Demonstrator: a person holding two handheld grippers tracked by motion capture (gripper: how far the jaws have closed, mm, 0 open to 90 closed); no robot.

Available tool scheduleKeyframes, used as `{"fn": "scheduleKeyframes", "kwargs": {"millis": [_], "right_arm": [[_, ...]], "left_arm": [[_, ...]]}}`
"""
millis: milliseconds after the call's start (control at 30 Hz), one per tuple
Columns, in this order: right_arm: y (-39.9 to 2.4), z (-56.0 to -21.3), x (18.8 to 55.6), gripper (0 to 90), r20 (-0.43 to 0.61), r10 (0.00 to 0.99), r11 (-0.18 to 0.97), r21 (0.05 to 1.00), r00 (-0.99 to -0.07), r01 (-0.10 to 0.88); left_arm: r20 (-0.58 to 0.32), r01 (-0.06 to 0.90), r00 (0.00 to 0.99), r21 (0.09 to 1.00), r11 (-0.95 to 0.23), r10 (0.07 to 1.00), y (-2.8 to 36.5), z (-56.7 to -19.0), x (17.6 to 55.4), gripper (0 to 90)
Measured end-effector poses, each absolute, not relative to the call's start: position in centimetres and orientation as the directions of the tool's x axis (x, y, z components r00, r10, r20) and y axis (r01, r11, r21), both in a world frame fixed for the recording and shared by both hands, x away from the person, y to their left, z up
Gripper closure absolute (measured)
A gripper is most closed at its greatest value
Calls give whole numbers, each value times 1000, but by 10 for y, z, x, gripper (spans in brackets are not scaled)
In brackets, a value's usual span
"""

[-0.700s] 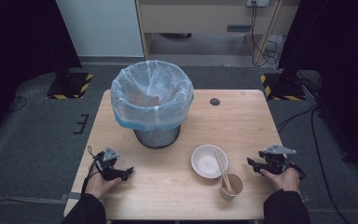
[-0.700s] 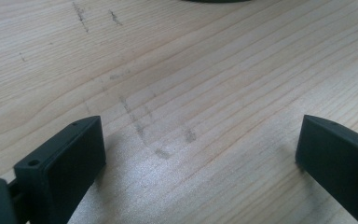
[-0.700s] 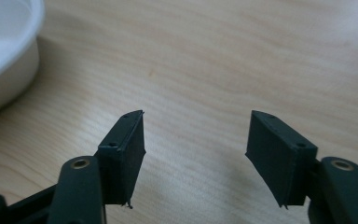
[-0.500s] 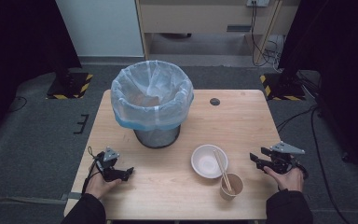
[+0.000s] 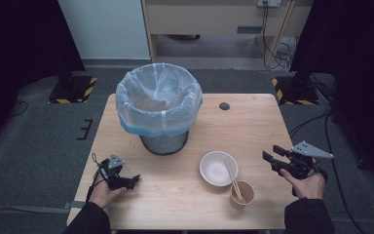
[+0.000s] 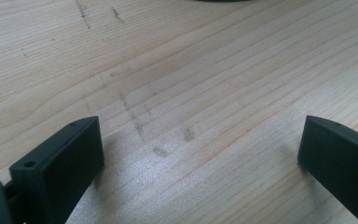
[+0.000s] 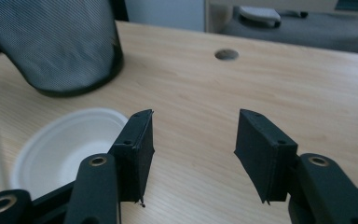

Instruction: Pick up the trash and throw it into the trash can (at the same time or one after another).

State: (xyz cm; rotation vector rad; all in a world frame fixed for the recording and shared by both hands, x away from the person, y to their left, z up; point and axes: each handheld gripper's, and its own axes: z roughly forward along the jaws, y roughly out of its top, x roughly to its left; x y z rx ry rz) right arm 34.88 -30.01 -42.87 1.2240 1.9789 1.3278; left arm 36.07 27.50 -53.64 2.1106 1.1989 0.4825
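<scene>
- White and empty, the bowl (image 5: pixel 217 168) sits on the table (image 5: pixel 253 122) at lower centre-right of the high view; in the right gripper view it lies at lower left (image 7: pixel 60 149), behind that gripper's left jaw.
- Just below and right of the bowl stands a brown paper cup (image 5: pixel 242 194), with a pair of chopsticks (image 5: pixel 233 176) leaning out of it over the bowl's rim.
- The right gripper (image 5: pixel 271 159) hovers at the right edge of the table, pointing left toward the bowl and cup but apart from both; its jaws (image 7: pixel 193 149) stand moderately apart with nothing between them.
- The left gripper (image 5: pixel 132 179) rests low at lower left of the high view, well apart from the bowl; its jaws (image 6: pixel 200 154) are spread wide over bare wood.
- A mesh bin (image 5: pixel 163 141) lined with a pale blue bag (image 5: pixel 158 102) stands at upper centre of the table.
- A dark round hole (image 5: pixel 224 106) marks the tabletop right of the bin.
</scene>
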Motion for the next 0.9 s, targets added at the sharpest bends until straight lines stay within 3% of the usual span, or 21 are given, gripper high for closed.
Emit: {"fn": "scheduleKeyframes", "kwargs": {"millis": [467,900], "right_arm": [[-265,-390,330,442,95,786,150,929,-611,338],[-231,-408,328,537,97,706,242,898,-702,368]], "left_arm": [[-3,618,511,696,-365,860,275,-536,361,0],[-3,619,509,696,-364,861,274,-536,361,0]]}}
